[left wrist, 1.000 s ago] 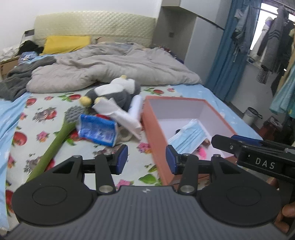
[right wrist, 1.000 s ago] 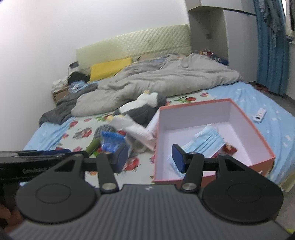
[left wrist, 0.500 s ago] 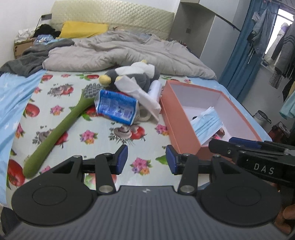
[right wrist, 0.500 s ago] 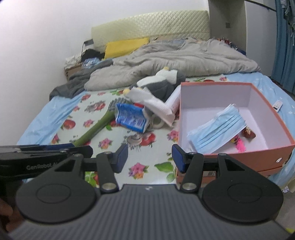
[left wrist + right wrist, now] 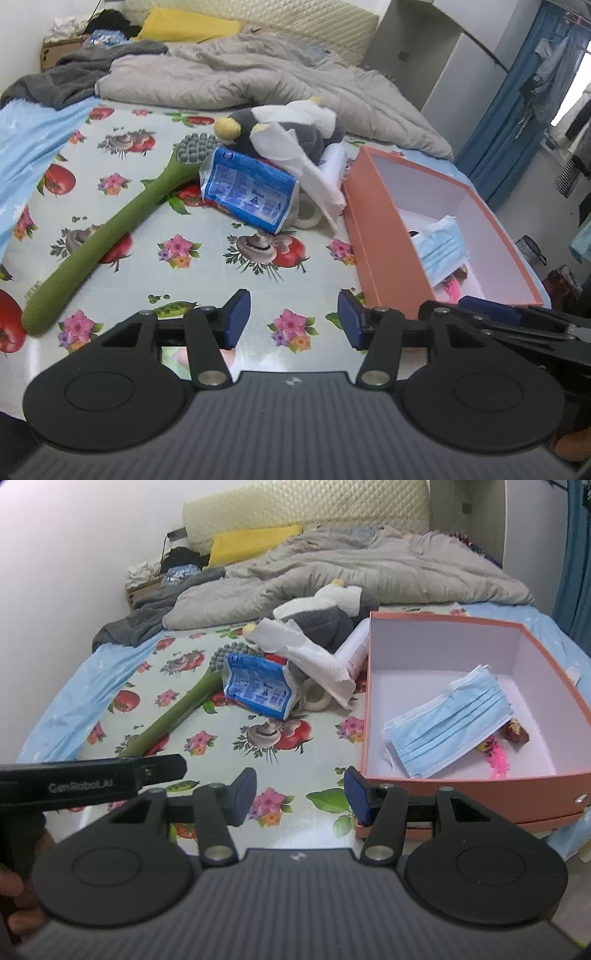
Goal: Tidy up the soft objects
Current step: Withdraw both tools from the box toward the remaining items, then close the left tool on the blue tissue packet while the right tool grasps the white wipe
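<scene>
A blue face mask (image 5: 448, 723) lies flat in my orange box (image 5: 480, 806). On the bed, a grey-white plush penguin (image 5: 291, 123), crumpled paper towel (image 5: 303, 168) and blue wipes pack (image 5: 247, 190) cluster beside it.

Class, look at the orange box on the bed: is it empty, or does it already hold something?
Not empty. The orange box holds a blue face mask and small pink and dark items beside it.

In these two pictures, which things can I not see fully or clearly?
- Pink item in the box: right wrist view, partly under the mask.
- White ring: left wrist view, partly behind the blue packet.
- Packet print: too small.
- Plush toy: tissue covers its front.
</scene>
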A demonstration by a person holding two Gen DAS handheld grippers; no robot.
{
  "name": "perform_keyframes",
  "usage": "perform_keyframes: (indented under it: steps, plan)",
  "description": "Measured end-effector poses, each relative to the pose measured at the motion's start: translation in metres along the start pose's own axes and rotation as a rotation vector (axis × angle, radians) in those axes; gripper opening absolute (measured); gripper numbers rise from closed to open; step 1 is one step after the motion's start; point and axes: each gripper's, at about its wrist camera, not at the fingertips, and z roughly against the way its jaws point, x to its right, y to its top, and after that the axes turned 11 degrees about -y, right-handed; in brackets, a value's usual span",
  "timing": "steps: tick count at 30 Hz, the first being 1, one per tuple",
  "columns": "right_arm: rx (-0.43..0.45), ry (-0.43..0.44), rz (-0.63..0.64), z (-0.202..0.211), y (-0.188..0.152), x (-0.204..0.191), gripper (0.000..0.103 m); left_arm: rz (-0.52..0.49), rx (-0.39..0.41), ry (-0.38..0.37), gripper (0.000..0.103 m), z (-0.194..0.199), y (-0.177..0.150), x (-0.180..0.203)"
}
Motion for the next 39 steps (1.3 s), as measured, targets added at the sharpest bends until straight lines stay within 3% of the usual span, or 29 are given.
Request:
perform_keyframes:
  steps: [10,17,28,39]
  plan:
    - [0.000,0.013,0.043,-0.049,0.046,0.003,0.055,0.089,-0.010,-0.015,0.059,-0.059,0.033,-0.025]
    - [-0.008,0.036,0.080,-0.091,0.083,0.004,0.055,0.198,0.051,-0.081,0.059,-0.093,0.070,-0.045]
    - [-0.038,0.000,0.106,-0.155,0.110,-0.022,0.052,0.425,0.081,-0.176,0.058,-0.156,0.108,-0.091]
    - [-0.065,-0.077,0.111,-0.215,0.119,-0.035,0.047,0.686,0.057,-0.236,0.057,-0.209,0.118,-0.135]
